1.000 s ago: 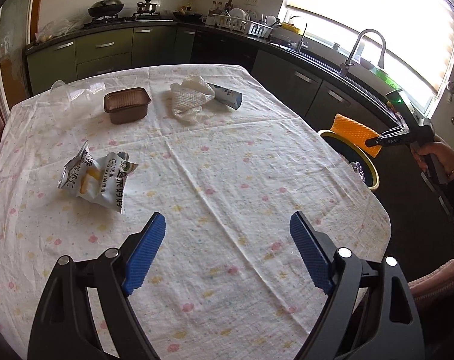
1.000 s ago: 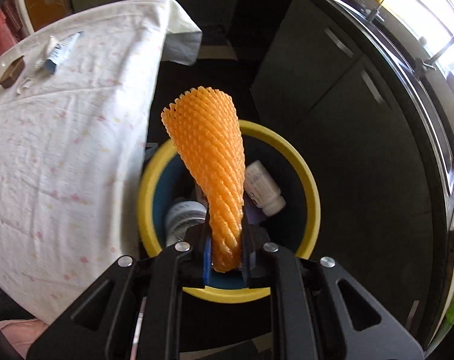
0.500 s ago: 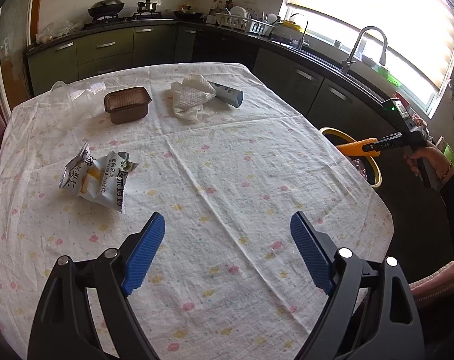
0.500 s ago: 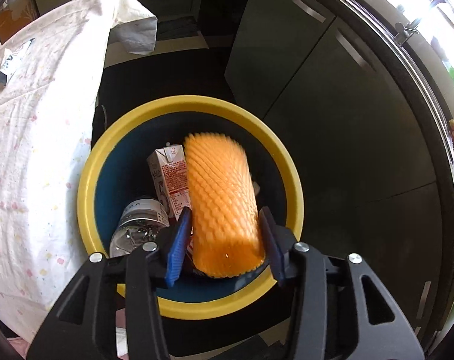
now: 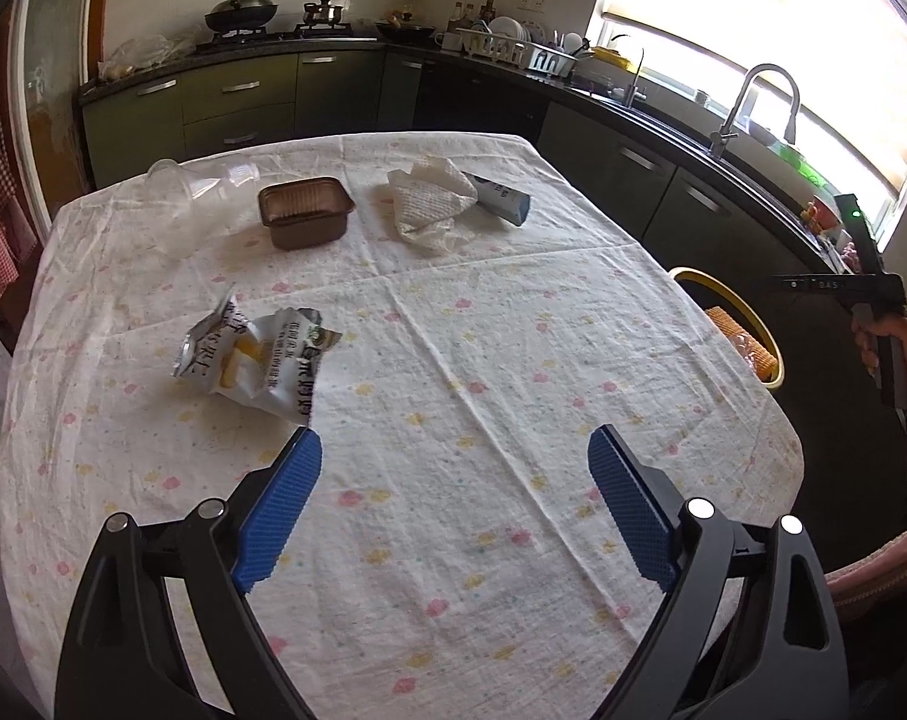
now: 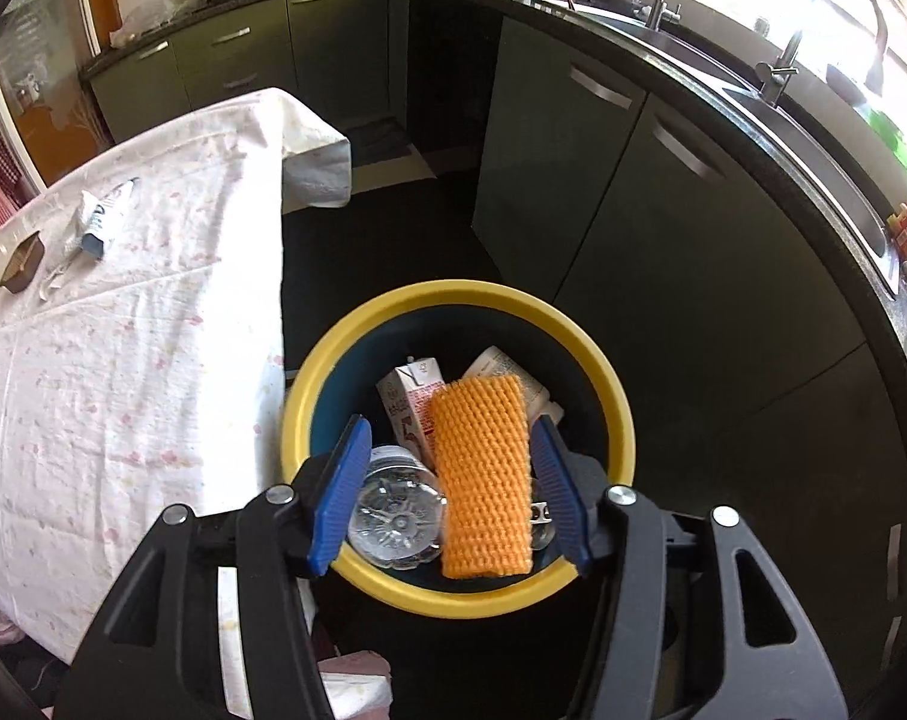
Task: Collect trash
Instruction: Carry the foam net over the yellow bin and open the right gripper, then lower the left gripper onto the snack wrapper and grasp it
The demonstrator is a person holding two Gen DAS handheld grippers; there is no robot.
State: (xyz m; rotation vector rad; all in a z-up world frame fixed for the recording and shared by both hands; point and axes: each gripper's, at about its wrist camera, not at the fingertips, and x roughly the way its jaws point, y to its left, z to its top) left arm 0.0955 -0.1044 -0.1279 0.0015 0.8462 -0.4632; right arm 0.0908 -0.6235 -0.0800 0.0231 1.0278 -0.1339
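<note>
Right gripper (image 6: pixel 450 492) hangs over the yellow-rimmed bin (image 6: pixel 621 420), jaws spread, gripping nothing; orange foam net (image 6: pixel 483 480) lies inside the bin between the blue pads, clear of both, resting on a clear bottle (image 6: pixel 393 516) and a small carton (image 6: pixel 408 402); bin sits on dark floor just off the table's right edge (image 6: pixel 273 324), open floor between it and the dark cabinets (image 6: pixel 603 180)

Left gripper (image 5: pixel 453 504) sits over the near end of the table (image 5: pixel 513 540), jaws wide apart, empty; bare cloth under and ahead of it; snack wrapper (image 5: pixel 255 366) left of centre, just ahead of the left pad; brown tray (image 5: pixel 306 219), crumpled tissue (image 5: pixel 432 204) and blue-white tube (image 5: pixel 501 198) along the far edge; clear cup (image 5: pixel 195 192) at the far-left corner
</note>
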